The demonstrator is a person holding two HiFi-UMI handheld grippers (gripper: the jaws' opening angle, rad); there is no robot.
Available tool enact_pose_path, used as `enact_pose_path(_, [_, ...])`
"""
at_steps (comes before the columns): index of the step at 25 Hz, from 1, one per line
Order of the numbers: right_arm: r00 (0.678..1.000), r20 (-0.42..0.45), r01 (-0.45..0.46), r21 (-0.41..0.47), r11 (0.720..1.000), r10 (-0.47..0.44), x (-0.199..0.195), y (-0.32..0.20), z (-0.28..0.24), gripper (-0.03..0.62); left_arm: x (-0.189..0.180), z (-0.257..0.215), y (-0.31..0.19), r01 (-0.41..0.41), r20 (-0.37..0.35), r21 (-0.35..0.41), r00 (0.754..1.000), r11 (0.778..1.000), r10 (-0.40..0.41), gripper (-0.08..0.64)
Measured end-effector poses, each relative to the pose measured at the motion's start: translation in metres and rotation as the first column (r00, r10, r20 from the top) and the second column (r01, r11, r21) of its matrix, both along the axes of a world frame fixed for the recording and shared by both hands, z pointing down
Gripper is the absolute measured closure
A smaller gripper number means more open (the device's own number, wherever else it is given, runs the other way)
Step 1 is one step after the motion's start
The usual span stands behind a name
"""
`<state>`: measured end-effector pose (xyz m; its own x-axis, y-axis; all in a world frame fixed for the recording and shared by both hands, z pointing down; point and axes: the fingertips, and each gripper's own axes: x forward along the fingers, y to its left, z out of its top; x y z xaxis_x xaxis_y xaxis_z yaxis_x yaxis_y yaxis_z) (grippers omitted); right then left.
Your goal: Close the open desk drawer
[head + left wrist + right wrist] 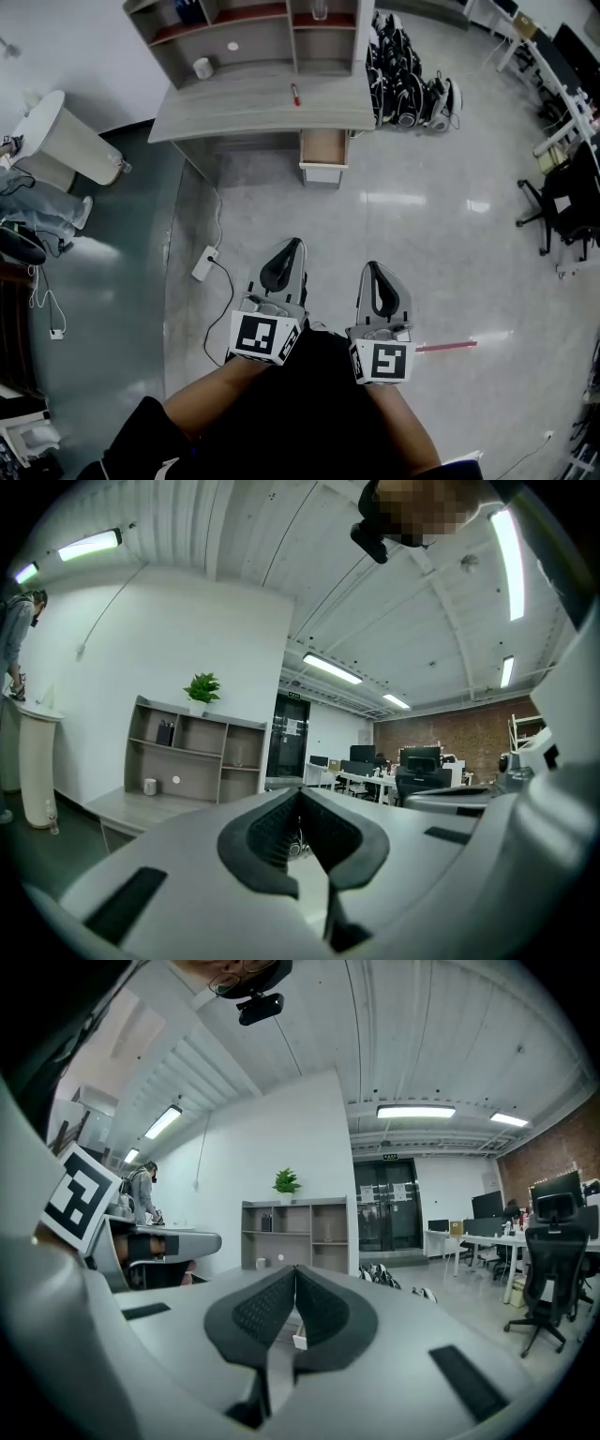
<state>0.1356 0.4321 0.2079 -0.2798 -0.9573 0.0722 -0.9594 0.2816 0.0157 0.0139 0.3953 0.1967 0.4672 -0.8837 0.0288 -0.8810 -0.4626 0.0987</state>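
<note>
Drawer hangs open under the bench in my head view; gripper views show left hand-held gripper and right hand-held gripper closed, empty.

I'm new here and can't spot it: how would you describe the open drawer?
Look for the long grey desk with shelves on top, by the white wall. Under its right end, near the red pen, a drawer sticks out over the floor. It alone is pulled out, showing a light wooden inside behind a white front.
</note>
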Motion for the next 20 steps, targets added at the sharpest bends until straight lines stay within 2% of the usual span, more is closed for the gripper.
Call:
enact_pose_path(7, [1.0, 0.007, 0.02, -0.026, 0.999, -0.02, -0.003, -0.065, 0.002, 0.575, -0.004, 0.002, -0.066, 0.003, -0.024, -0.019, 1.0, 1.0, -0.003, 0.546])
enact_pose_path(13, [0.998, -0.028, 0.046, -0.123, 0.991, -0.05, -0.034, -0.144, 0.025, 0.575, -0.037, 0.014, -0.137, 0.02, -0.036, -0.054, 0.999, 0.998, -0.022, 0.546])
enact_pose_path(17, [0.997, -0.039, 0.057, -0.137, 0.989, -0.063, -0.046, -0.195, 0.027, 0.575, -0.052, 0.033, -0.191, 0.007, -0.033, -0.112, 0.999, 0.994, -0.011, 0.546])
enact_pose_path(20, [0.996, -0.063, 0.061, -0.142, 0.988, -0.071, -0.05, -0.232, 0.023, 0.575, -0.055, 0.038, -0.226, -0.016, -0.04, -0.108, 0.999, 0.994, 0.012, 0.546])
